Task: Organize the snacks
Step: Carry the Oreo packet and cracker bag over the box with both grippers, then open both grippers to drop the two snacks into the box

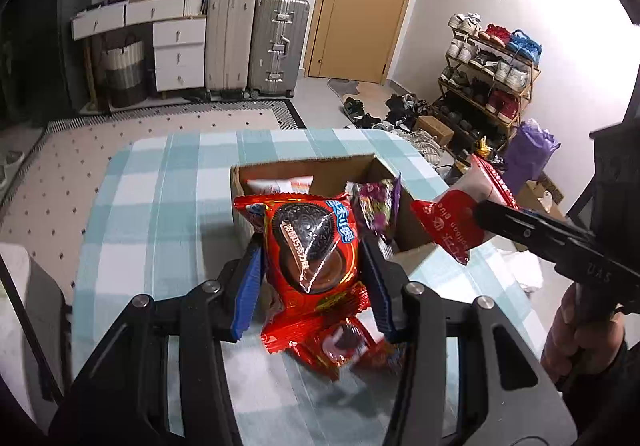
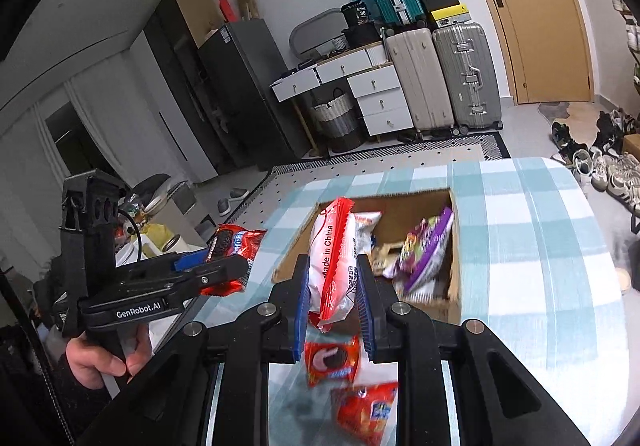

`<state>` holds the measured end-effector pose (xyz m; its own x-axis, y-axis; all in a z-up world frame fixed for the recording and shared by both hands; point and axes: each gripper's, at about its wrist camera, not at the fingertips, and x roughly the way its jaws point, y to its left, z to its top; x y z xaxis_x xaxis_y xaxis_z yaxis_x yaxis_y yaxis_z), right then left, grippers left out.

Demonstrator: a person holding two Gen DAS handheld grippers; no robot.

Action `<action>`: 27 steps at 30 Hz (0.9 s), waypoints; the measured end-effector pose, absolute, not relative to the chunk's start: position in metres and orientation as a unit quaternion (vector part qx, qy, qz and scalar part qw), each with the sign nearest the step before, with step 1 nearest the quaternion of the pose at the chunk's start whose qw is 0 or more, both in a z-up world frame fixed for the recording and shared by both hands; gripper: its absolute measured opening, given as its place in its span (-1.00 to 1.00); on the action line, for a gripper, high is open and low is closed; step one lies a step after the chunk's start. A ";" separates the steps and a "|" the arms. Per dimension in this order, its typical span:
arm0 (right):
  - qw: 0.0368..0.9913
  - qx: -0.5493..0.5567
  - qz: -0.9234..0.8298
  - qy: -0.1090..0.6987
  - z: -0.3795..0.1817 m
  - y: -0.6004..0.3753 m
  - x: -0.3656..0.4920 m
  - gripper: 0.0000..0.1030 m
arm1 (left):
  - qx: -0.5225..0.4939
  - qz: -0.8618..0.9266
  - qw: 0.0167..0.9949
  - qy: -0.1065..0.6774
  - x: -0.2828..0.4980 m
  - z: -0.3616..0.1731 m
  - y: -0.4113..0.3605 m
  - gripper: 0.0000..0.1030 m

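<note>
Left gripper (image 1: 314, 246) clamps a red chocolate sandwich-cookie packet (image 1: 312, 242); right gripper (image 2: 334, 286) pinches a red-and-white wrapper (image 2: 334, 262) reading "Made in China"; "GenRobot.AI" on the left gripper's body.

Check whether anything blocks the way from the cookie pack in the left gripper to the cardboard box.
Nothing visible does. The left gripper holds the cookie pack just short of the cardboard box, whose top is open. The purple snack bag inside leaves room; the right gripper with its white packet stays to one side.
</note>
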<state>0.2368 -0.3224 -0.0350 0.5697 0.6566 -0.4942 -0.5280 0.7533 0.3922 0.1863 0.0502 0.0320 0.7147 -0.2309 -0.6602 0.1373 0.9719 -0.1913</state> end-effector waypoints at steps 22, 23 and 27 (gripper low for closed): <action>0.878 0.081 0.315 0.352 -0.059 -0.295 0.331 -0.58 | -0.031 -0.093 0.917 0.387 0.297 0.016 0.020 -0.14; 0.878 0.079 0.314 0.353 -0.061 -0.293 0.333 -0.58 | -0.032 -0.094 0.916 0.389 0.300 0.013 0.020 -0.14; 0.877 0.072 0.317 0.354 -0.068 -0.289 0.338 -0.56 | -0.032 -0.096 0.912 0.397 0.312 0.002 0.018 -0.14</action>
